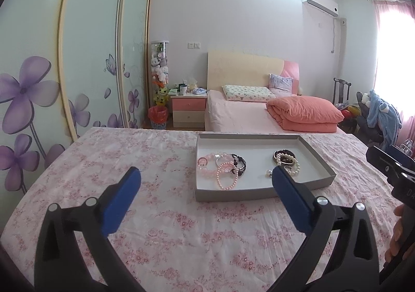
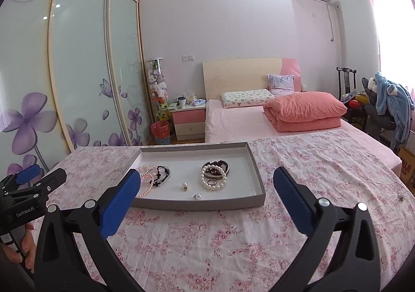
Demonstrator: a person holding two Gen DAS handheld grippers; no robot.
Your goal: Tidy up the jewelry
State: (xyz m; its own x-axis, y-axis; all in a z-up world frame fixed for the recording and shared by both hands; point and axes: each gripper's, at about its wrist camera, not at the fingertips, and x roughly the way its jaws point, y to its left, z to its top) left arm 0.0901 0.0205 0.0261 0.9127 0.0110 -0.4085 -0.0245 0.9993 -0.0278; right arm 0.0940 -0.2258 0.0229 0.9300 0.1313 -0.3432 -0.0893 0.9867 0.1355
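A shallow grey tray (image 1: 262, 192) (image 2: 259, 183) sits on the floral tablecloth. In its left part lie pink bead bracelets (image 1: 220, 170) (image 2: 146, 175) and a dark bead bracelet (image 1: 240, 162) (image 2: 162, 175). In its right part lie a white pearl bracelet (image 1: 291, 166) (image 2: 212, 178), a dark bangle (image 1: 284, 155) (image 2: 216, 166), a ring (image 2: 211, 182) and two pearl earrings (image 2: 184, 186). My left gripper (image 1: 206, 178) is open and empty, just short of the tray's front edge. My right gripper (image 2: 207, 181) is open and empty, spanning the tray's front.
The table carries a pink floral cloth (image 1: 181, 235) (image 2: 324, 162). A small dark item (image 2: 401, 197) lies on the cloth at far right. A bed (image 1: 259, 113), a nightstand (image 1: 188, 110) and a wardrobe (image 1: 77, 58) stand beyond.
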